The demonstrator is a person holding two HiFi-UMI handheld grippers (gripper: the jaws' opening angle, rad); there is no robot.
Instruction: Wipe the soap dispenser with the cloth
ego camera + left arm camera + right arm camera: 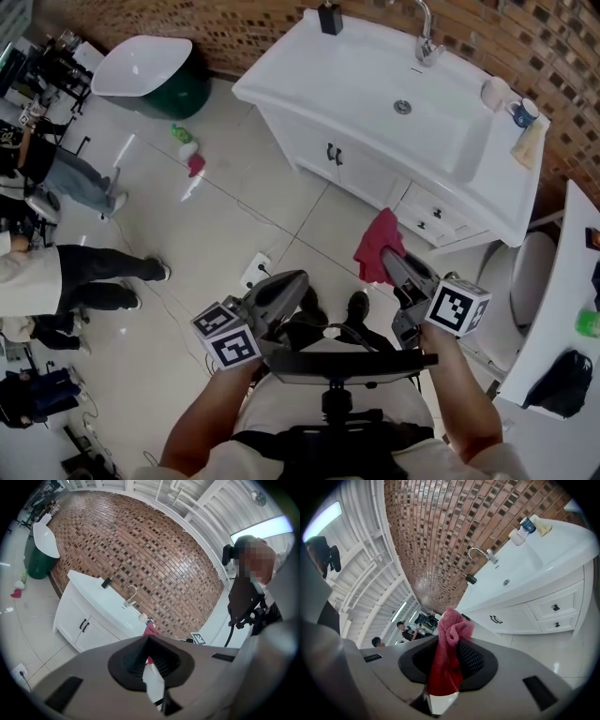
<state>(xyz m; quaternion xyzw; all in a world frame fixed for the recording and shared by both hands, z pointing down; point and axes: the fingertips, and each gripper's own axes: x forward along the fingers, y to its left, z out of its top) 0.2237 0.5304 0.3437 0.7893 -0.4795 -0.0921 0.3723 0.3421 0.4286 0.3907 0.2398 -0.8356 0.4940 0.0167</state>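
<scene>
The soap dispenser [330, 18] is standing at the white vanity's [281, 89] back corner (well apart from both grippers). The right gripper [390, 261] is clamping the red cloth [375, 242]; the left gripper [289, 281] is hovering, jaws together, empty.

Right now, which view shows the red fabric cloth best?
Right gripper view: the red fabric cloth fills the centre, pinched in the right gripper. Head view shows it smaller, hanging off that gripper's tip. Left gripper view catches only a red sliver.
</scene>
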